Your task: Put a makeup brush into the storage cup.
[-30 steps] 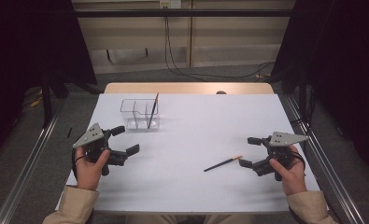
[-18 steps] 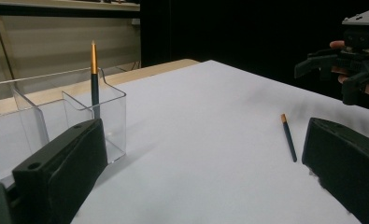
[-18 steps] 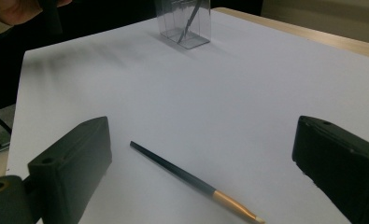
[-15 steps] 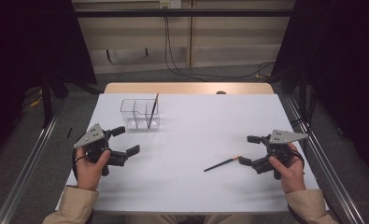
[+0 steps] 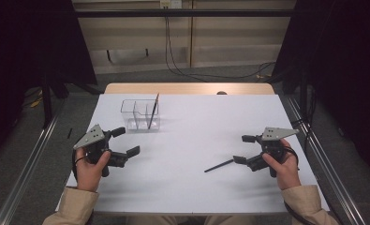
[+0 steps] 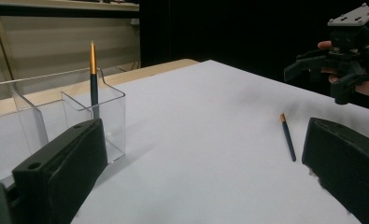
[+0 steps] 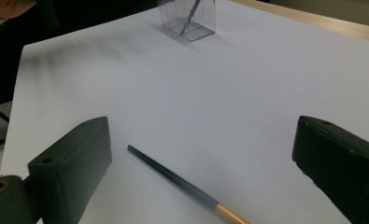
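A dark pencil [image 5: 218, 165] with an orange end lies on the white table [image 5: 196, 136], right of centre. My right gripper [image 5: 241, 149] is open, and its jaws stand either side of that orange end. The right gripper view shows the pencil [image 7: 177, 179] lying between the wide-apart jaws of the right gripper [image 7: 203, 140]. My left gripper [image 5: 126, 141] is open and empty, just in front of a clear divided container [image 5: 139, 114]. A second pencil [image 5: 153, 110] stands upright in the container's right compartment. From the left gripper [image 6: 205, 140] I see that container [image 6: 70, 116], its standing pencil [image 6: 94, 79] and the lying pencil [image 6: 287, 137].
The right hand and its gripper [image 6: 341, 60] show far off in the left gripper view. A wooden strip [image 5: 187, 88] runs along the table's far edge. Metal rails [image 5: 321, 154] flank the table, and dark curtains stand on both sides.
The right gripper has edged slightly left, closing in on the pencil's orange end. The left gripper has hardly moved.
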